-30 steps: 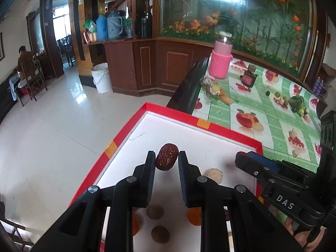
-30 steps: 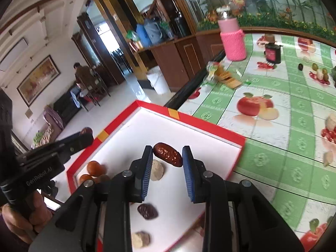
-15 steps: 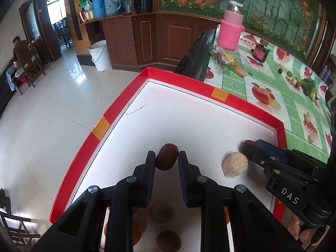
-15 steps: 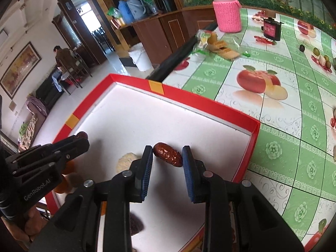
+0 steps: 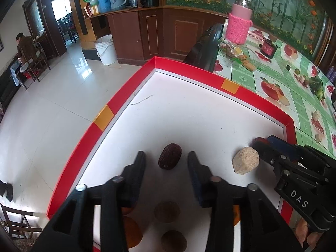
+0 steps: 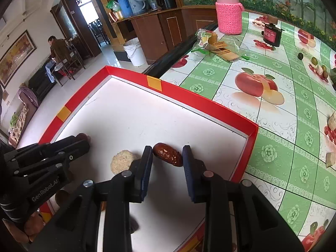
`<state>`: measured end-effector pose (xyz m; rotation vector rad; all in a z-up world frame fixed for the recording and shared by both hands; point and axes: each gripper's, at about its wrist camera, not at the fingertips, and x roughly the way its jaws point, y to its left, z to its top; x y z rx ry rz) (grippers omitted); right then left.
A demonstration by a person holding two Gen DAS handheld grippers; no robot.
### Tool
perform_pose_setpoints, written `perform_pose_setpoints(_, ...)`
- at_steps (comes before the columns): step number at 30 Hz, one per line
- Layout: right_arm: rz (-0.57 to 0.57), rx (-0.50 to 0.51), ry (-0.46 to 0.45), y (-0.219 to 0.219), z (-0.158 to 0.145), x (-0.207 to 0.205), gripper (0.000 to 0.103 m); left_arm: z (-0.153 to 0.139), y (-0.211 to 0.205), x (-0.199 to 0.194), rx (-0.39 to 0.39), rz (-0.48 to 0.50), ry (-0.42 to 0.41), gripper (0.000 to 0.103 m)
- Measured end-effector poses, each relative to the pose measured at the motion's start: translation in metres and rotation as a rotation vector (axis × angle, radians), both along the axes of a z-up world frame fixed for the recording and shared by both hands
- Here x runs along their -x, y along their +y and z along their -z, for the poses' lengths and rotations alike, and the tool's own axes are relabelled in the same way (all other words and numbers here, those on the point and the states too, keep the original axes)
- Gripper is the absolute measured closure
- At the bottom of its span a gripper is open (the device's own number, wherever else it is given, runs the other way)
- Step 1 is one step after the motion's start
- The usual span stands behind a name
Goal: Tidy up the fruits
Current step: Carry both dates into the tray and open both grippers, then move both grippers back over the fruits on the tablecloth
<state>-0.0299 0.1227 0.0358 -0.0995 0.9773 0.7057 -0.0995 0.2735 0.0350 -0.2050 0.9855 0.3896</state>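
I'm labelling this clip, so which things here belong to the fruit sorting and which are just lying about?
Job:
red-rimmed tray
dark date between the open left gripper jaws
red date in the right gripper
beige chunk

Lying about:
pink-sleeved jar
cracker packet
white bucket

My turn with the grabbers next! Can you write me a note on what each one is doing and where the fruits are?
Left gripper: open, its dark date lies loose on the white floor of the red tray.
Right gripper: shut on a glossy red date, low over the tray near its right wall.
A beige chunk lies between the two grippers.
More round fruits lie under the left gripper, nearer you.
Done: one date laid down.
Left: probably lay down the right date, then sort the rest.
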Motion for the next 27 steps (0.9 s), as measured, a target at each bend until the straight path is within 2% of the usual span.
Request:
perform_pose_setpoints(1, -0.005, 0.001, 0.004, 0.000, 0.000, 0.000, 0.066, -0.001, 0.000, 0.001, -0.005, -0.002, -0.004, 0.053)
perform_pose_setpoints(2, -0.010, 0.000, 0.009, -0.001, -0.001, 0.000, 0.058, -0.003, 0.000, 0.003, -0.008, -0.004, -0.010, 0.051)
perform_pose_setpoints(4, -0.002, 0.001, 0.011, -0.003, -0.001, 0.000, 0.051, -0.006, 0.002, 0.006, -0.006, -0.012, -0.019, 0.050)
perform_pose_setpoints(15, 0.005, -0.110, -0.040, -0.033, -0.029, 0.010, 0.051, -0.027, -0.004, 0.030, 0.025, -0.018, -0.093, 0.043)
perform_pose_setpoints(20, 0.039, -0.126, -0.047, -0.059, -0.032, 0.015, 0.050, -0.040, -0.032, 0.030, 0.018, 0.047, -0.135, 0.040)
perform_pose_setpoints(27, 0.103, -0.119, -0.017, -0.114, -0.014, 0.016, 0.050, -0.045, -0.089, 0.020, 0.004, 0.184, -0.138, 0.037)
